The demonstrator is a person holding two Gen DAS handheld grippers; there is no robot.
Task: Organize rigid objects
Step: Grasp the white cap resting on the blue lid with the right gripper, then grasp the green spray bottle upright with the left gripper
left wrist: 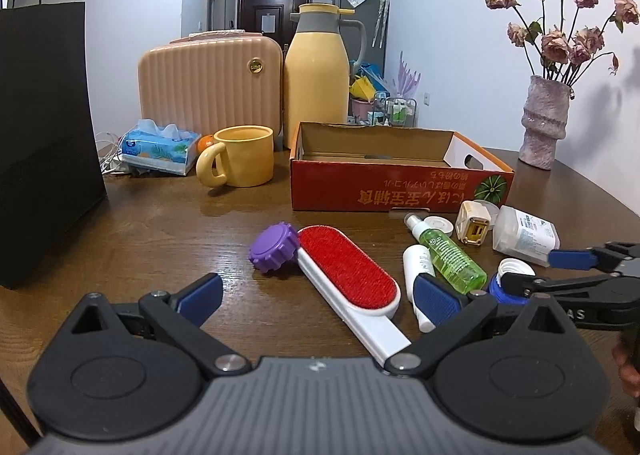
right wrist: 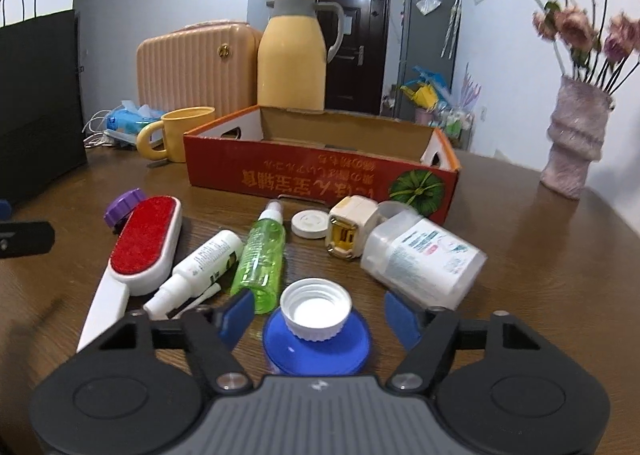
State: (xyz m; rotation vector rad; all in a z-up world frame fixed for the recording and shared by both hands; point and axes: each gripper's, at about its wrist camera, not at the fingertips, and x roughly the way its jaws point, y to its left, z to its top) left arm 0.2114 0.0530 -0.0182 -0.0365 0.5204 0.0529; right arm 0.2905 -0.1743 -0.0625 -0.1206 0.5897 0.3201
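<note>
Black bag (left wrist: 44,135) cut by left edge; flowers (right wrist: 580,15) blurred, cropped at top.

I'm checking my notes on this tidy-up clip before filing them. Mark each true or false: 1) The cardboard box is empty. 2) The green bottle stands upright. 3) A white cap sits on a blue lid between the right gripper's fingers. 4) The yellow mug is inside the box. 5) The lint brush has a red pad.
1) True, as far as the cardboard box shows its inside.
2) False: the green bottle lies on its side on the table.
3) True: the white cap rests on the blue lid, within the right gripper, whose pads do not touch it.
4) False: the yellow mug stands on the table beside the box.
5) True: lint brush.
</note>
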